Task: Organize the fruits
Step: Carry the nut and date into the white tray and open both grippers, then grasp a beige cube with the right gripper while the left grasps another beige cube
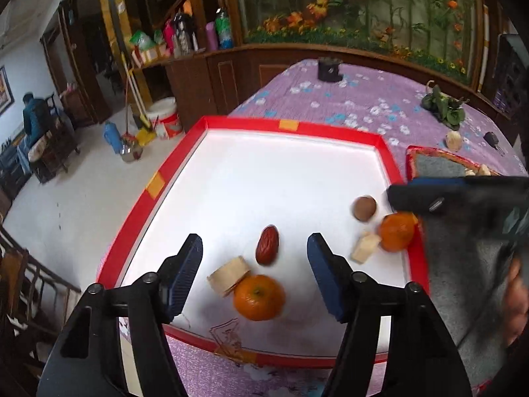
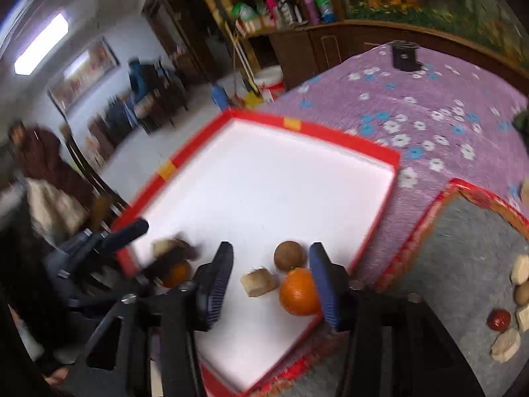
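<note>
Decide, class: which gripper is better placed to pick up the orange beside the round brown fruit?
Right. The right gripper is open, with that orange against its right finger. The left gripper frames a different orange.

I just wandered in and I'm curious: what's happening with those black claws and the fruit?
A person holds a two-finger claw in each hand, sorting fruit in a red-rimmed white tray. The left gripper hangs open over a red date and an orange. The right gripper is open around a second orange. Neither grips anything yet.

Bright glare off white tray; right view motion-blurred, fisheye edges dark
</note>
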Action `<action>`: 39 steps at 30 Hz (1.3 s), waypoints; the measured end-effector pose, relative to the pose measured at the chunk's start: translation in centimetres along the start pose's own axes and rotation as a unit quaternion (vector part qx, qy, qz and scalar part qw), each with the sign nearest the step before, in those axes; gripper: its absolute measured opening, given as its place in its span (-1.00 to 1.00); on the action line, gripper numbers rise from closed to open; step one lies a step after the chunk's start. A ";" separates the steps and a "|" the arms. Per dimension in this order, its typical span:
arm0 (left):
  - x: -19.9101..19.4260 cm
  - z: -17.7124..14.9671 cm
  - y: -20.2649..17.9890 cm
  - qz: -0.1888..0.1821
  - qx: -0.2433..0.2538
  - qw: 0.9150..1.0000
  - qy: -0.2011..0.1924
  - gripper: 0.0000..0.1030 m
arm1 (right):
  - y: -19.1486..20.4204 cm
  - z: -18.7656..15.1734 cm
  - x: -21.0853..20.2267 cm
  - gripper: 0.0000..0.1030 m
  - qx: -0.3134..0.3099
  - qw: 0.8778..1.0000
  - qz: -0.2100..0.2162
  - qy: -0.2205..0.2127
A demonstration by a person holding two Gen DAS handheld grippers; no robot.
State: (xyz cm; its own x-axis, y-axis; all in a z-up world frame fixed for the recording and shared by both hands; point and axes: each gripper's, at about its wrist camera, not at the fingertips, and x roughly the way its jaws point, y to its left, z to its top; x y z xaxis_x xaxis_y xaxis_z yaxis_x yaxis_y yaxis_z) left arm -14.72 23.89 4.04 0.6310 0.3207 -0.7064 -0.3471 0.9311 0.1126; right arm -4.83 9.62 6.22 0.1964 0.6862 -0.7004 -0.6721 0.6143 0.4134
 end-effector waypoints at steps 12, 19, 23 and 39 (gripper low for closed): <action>-2.6 -0.1 -11.2 -0.109 0.109 0.988 -0.004 0.28 | -16.7 -8.9 -14.6 0.17 0.168 0.975 -0.123 -0.079; -3.4 0.4 -19.0 -0.150 0.177 0.973 0.004 0.28 | -19.8 -10.1 -15.4 0.17 0.209 0.968 -0.108 -0.084; -3.7 0.3 -20.6 -0.172 0.183 0.968 0.017 0.28 | -19.0 -7.4 -12.7 0.16 0.168 0.977 -0.121 -0.057; -0.5 1.3 -26.5 -0.214 0.201 0.952 0.084 0.17 | -22.7 -6.9 -12.2 -0.27 0.203 0.976 -0.057 -0.062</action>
State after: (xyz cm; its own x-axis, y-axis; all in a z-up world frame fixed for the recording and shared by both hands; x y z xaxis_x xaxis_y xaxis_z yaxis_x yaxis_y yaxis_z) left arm -4.99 -0.77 2.32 0.5238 -0.1035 -0.8455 0.2309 0.9727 0.0240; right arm 3.09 -15.40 1.39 0.3543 0.6314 -0.6898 -0.3082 0.7752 0.5514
